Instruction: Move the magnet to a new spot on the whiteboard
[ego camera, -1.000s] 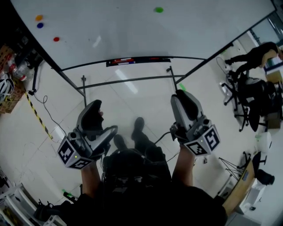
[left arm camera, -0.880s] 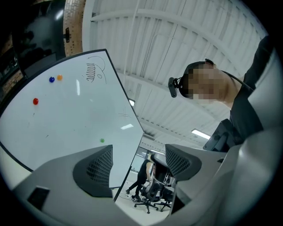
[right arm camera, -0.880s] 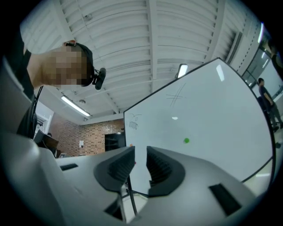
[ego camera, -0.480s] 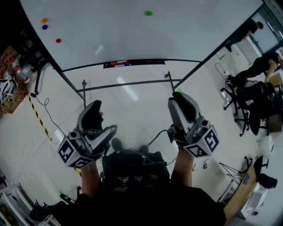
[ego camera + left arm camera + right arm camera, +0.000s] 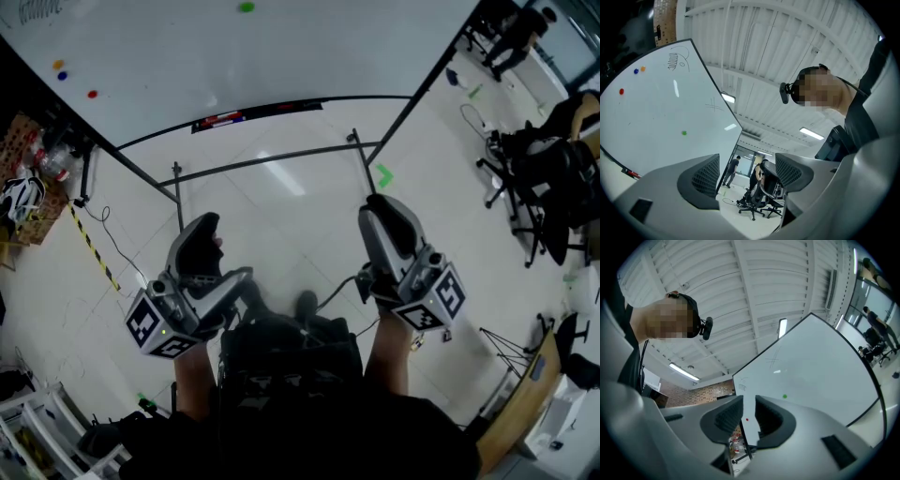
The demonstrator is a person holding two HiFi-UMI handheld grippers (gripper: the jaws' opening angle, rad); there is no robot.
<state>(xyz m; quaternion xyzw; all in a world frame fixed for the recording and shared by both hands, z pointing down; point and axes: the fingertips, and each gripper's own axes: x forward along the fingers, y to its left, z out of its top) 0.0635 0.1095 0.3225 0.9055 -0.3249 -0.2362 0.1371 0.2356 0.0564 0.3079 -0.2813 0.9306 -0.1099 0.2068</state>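
Whiteboard [image 5: 281,47] cut off at top; left fingers [image 5: 701,180] wide, right fingers [image 5: 726,420] narrow (both empty)

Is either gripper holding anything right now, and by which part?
Nothing. The left gripper and right gripper are open, empty; the green magnet is on the whiteboard.

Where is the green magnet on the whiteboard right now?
In the head view, the green magnet sits alone on the whiteboard at the frame's top edge, left of centre and well right of the red magnet.
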